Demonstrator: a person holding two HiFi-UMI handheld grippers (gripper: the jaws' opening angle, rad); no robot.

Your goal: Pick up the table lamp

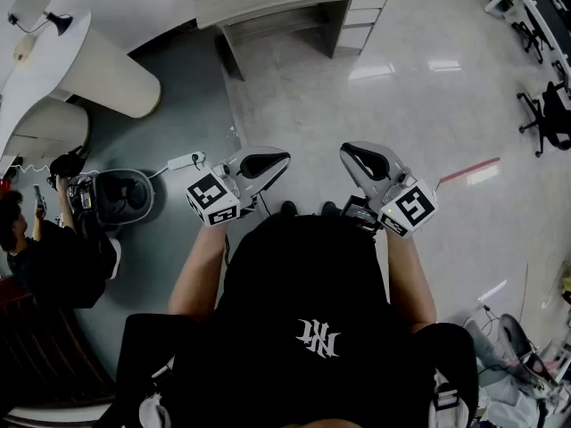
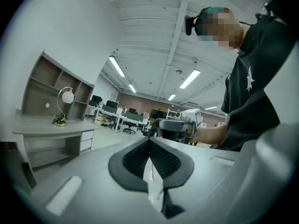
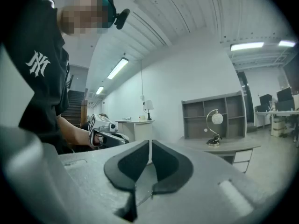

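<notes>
Lamp: the table lamp (image 3: 214, 127) stands upright on the grey desk (image 3: 226, 147), its round white shade hanging off a curved arm, with the open shelf unit (image 3: 212, 110) right behind it.
Distance: lamp's well apart from both of my grippers, with bare shiny floor (image 1: 375, 105) in between.
Left gripper: my left gripper (image 2: 150, 155) is clenched, pads pressed together with nothing caught between them. It's held about level, out in front of the person wearing the rig.
Right gripper: my right gripper (image 3: 150, 157) is closed up too, just a sliver of a seam between the pads, and it's empty.
Spacing: the two grippers sit side by side, near each other but not touching.
Off to the side: white curved counter (image 1: 53, 61) on the left, and a person (image 1: 40, 257) sitting beside it.
</notes>
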